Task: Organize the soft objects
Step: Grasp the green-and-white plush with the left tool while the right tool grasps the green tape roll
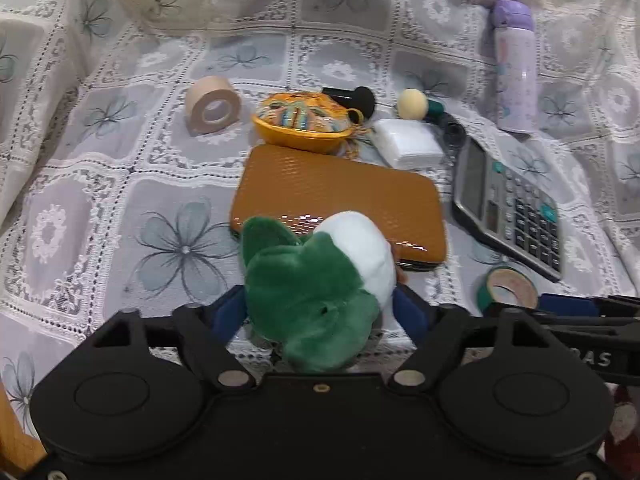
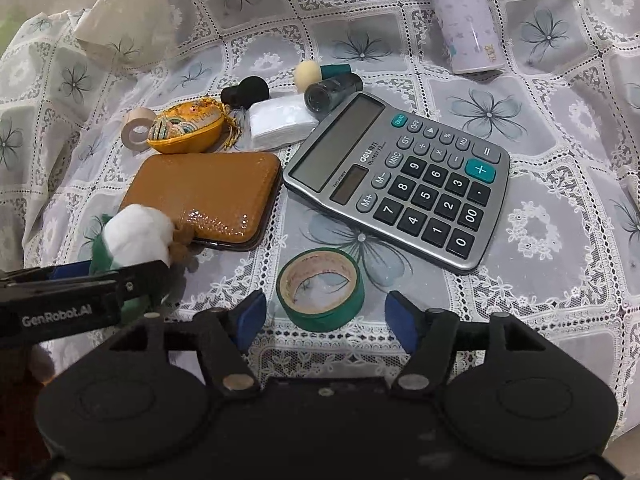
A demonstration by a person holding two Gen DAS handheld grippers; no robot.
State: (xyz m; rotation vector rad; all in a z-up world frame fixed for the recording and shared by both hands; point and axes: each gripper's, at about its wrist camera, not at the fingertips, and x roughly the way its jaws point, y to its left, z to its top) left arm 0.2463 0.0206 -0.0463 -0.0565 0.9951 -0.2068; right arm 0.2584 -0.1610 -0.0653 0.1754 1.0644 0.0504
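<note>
Plush toy [image 1: 316, 292], green with a white belly, sits between the fingers of the left gripper [image 1: 320, 309]. Both blue pads [image 1: 228, 312] meet its flanks, so the left tongs are grasping the toy. Its far end overlaps the near edge of a glossy brown case [image 1: 340, 196], which lies flat on the lace tablecloth [image 1: 120, 200]. In the right wrist view the same toy shows at the left, partly hidden behind the left gripper's black finger.

The right gripper [image 2: 328, 316] stands released. A green tape roll [image 2: 320, 288] lies flat on the cloth just ahead of its fingers, in line with the gap between them, and neither pad touches the roll.

A grey calculator [image 2: 404, 180] lies at an angle beyond the tape roll, just right of the brown case. Behind the case rests a yellow embroidered pouch [image 1: 304, 120], with a beige tape roll [image 1: 212, 110] standing on edge to its left and a white wrapped packet [image 1: 410, 142] to its right. A few small dark and cream-tipped items cluster behind the pouch and packet; what they are cannot be told. A lilac bottle [image 1: 514, 68] stands upright at the far right.
</note>
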